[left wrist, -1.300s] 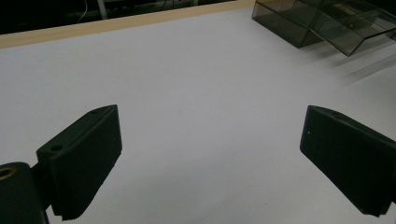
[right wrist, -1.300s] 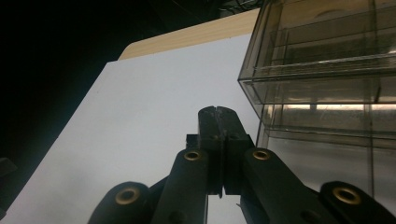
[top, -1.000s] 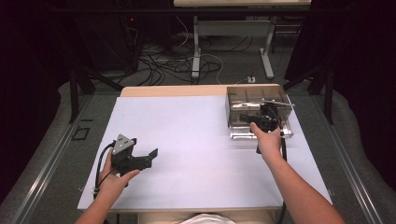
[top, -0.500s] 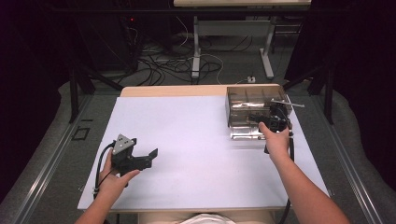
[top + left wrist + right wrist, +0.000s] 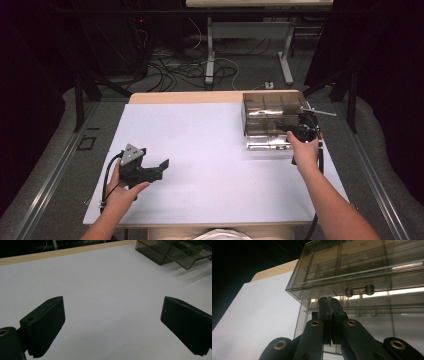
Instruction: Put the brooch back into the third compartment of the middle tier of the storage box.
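Smoky plastic drawer box [image 5: 270, 120] runs lengthwise away; drawer fronts face near.

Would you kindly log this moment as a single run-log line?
right gripper: jaws shut, at front of clear drawer box | left gripper: open, over white table cover | nothing seen held

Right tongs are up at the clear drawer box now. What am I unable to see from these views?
- Drawer contents: the clear drawer box is too small and glary in the high view.
- Whether the right tongs, shut, pinch anything or touch the box front: unclear in the right gripper view.
- Left tongs: tips cut off by the bottom edge.
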Tool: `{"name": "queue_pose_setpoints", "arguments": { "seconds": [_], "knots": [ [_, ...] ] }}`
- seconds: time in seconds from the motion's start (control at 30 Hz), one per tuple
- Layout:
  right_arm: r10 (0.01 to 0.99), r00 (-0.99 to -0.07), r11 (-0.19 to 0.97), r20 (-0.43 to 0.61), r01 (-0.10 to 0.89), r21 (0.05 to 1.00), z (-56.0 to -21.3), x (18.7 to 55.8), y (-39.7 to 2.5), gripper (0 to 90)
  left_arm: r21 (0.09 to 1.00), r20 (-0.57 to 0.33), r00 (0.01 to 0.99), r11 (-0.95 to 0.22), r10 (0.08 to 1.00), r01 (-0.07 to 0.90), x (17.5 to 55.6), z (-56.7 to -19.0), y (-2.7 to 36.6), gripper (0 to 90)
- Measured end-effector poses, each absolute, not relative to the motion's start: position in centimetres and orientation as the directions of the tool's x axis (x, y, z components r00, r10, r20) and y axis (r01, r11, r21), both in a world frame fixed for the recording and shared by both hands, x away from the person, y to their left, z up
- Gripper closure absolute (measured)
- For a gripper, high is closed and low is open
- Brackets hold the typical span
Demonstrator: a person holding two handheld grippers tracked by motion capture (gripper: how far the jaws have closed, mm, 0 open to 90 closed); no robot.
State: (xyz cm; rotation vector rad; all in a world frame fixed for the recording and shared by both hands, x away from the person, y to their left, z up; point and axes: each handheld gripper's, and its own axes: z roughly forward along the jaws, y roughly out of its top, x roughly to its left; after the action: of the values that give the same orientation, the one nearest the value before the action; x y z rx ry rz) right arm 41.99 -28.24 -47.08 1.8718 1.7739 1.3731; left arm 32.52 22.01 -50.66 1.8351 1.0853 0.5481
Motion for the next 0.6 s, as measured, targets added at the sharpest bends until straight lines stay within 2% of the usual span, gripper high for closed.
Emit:
{"name": "queue_pose_setpoints", "arguments": {
  "seconds": [0.6],
  "knots": [
    [0.898,-0.093,-0.269,0.430,0.656,0.705,-48.3,41.6,-31.5,90.0,0.867,-0.076,0.512,-0.197,0.856,0.458,32.8,-50.8,22.0,5.8]
  ]
}}
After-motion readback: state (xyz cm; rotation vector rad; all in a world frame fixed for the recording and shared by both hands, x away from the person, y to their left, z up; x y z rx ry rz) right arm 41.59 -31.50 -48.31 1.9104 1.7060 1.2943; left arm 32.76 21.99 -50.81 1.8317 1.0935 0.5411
